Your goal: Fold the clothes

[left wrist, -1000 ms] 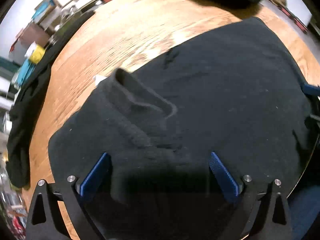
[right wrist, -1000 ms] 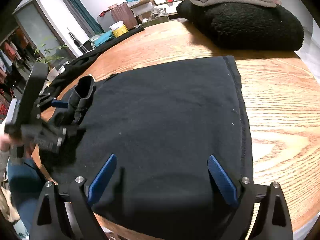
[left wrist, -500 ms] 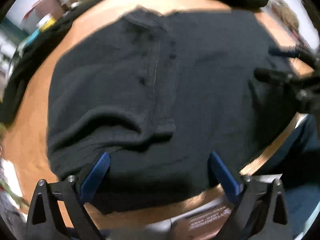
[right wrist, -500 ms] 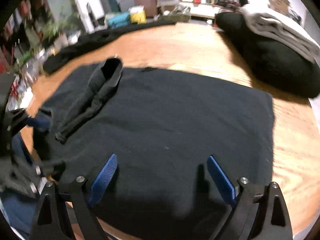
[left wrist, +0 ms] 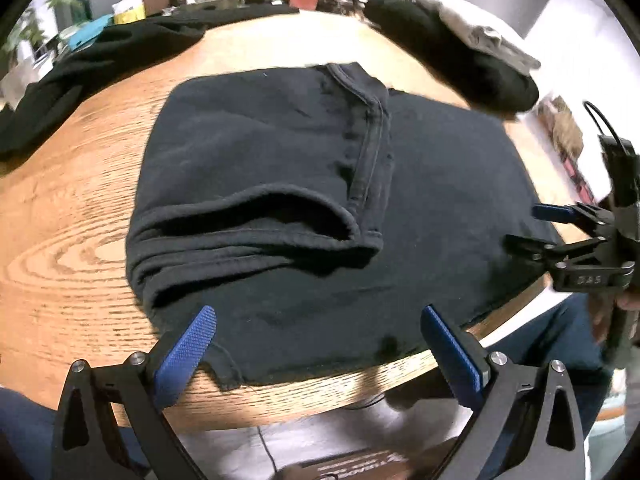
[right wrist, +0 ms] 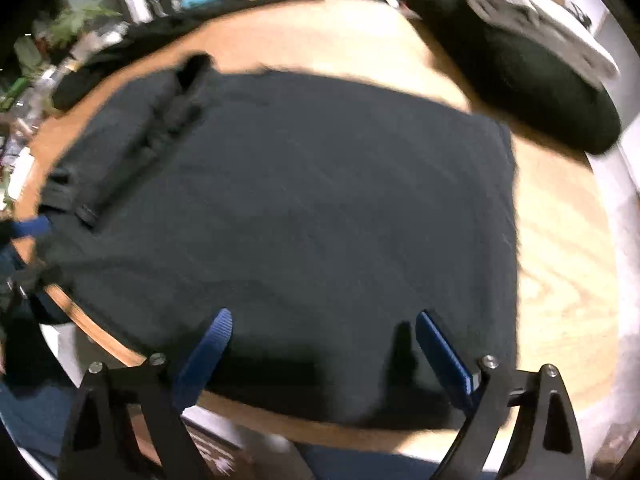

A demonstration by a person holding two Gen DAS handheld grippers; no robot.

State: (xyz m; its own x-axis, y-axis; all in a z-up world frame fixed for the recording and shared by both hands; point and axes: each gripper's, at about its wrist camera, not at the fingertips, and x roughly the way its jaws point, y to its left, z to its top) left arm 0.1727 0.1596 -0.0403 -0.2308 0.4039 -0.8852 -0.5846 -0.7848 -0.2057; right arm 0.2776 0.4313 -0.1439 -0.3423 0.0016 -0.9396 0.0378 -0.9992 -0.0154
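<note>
A black sweatshirt [left wrist: 420,200] is lying spread across the near part of a round wooden table [left wrist: 72,240], its lower hem reaching the table edge at 6 o'clock in the left wrist view. One sleeve [left wrist: 280,184] is lying folded over onto the body, with its cuff end opening toward the middle of the garment and a seam running up toward 12 o'clock.

The left claw [left wrist: 318,348] is hovering over the near edge of the sweatshirt with its blue pads spread wide, gripping nothing. The right claw [right wrist: 320,344] is likewise standing spread, hanging above the hem on its own side, with nothing between the pads (this view is blurred, so fine contact with the cloth cannot be judged). In the left wrist view the right claw is also showing at 3 o'clock, beside the sweatshirt's edge, with a hand partly visible behind it.

At 1 o'clock a folded black fleece [left wrist: 452,52] is sitting on the table with a light grey folded garment [left wrist: 476,36] lying on top. Another dark garment [left wrist: 88,64] is draping over the table's far rim at 10 o'clock.
</note>
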